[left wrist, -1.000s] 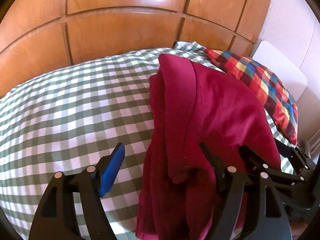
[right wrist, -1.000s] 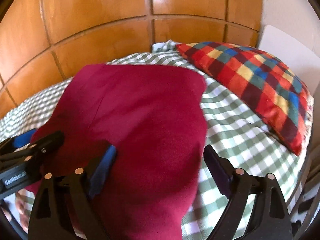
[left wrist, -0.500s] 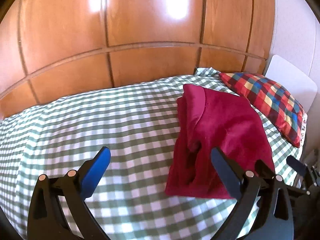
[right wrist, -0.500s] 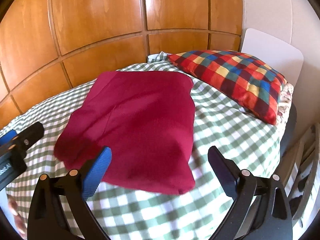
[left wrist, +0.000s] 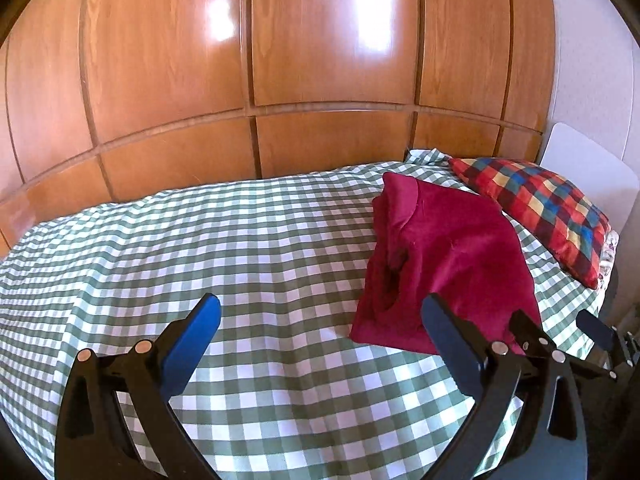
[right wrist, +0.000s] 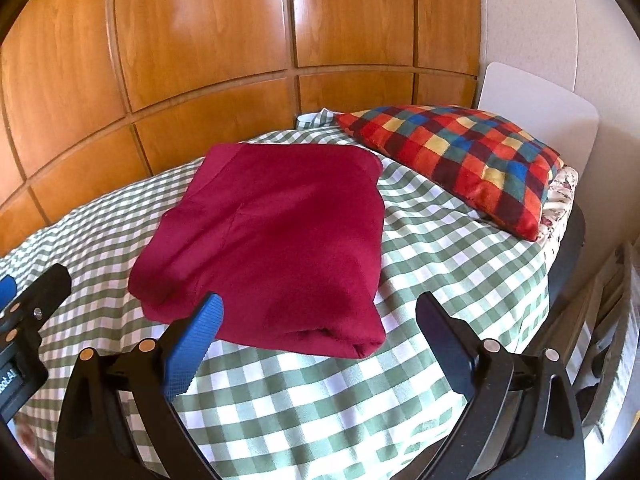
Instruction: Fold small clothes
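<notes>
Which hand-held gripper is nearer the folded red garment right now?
Right. The right hand-held gripper hangs open just before the red garment's near edge; the left hand-held gripper is open off to its left, over bare checked bedspread.

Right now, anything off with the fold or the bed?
Mostly tidy. The red garment lies folded on the checked cover, but its left side is bunched, layers uneven. Both grippers, left and right, are open and clear.
</notes>
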`<move>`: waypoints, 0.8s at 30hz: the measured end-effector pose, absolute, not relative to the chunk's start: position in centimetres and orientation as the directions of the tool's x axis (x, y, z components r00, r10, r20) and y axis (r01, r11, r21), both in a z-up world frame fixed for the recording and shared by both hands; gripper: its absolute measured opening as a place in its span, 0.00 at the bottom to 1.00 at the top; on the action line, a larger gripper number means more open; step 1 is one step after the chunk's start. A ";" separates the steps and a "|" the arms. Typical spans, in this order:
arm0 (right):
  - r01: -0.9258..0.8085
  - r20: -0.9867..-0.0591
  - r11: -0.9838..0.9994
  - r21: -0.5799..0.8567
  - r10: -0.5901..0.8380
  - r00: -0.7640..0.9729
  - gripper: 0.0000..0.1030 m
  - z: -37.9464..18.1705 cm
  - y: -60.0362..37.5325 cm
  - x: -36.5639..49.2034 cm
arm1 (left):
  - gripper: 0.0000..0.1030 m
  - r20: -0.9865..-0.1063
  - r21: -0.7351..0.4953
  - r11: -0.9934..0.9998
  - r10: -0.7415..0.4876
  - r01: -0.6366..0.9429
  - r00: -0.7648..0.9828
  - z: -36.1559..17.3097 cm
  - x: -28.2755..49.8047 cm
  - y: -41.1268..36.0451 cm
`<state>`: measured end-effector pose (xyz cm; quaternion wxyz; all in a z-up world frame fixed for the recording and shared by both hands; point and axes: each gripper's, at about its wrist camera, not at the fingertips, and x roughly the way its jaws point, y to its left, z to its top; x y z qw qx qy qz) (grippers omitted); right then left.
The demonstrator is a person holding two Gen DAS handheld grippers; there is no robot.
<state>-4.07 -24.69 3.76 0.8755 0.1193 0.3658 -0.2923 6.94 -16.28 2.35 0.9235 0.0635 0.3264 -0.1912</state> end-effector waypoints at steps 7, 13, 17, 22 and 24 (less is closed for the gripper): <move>0.602 -0.705 0.798 -0.003 -0.429 0.565 0.93 4.0 -24.4 -4.4 | 0.97 -0.617 -0.011 0.922 -0.311 0.387 0.723 2.8 6.1 -15.7; 0.606 -0.704 0.795 0.002 -0.429 0.566 0.93 4.1 -24.5 -4.5 | 0.97 -0.619 -0.008 0.924 -0.306 0.383 0.723 2.8 5.9 -15.7; 0.605 -0.703 0.796 0.003 -0.428 0.568 0.93 4.1 -24.6 -4.5 | 0.97 -0.618 -0.009 0.926 -0.301 0.376 0.726 2.9 5.8 -15.7; 0.604 -0.702 0.797 0.006 -0.427 0.570 0.93 4.1 -24.5 -4.6 | 0.97 -0.616 -0.007 0.927 -0.300 0.375 0.729 3.0 5.6 -15.7; 0.602 -0.703 0.799 0.002 -0.426 0.569 0.93 4.0 -24.4 -4.5 | 0.97 -0.613 -0.006 0.927 -0.300 0.376 0.731 3.1 5.6 -15.7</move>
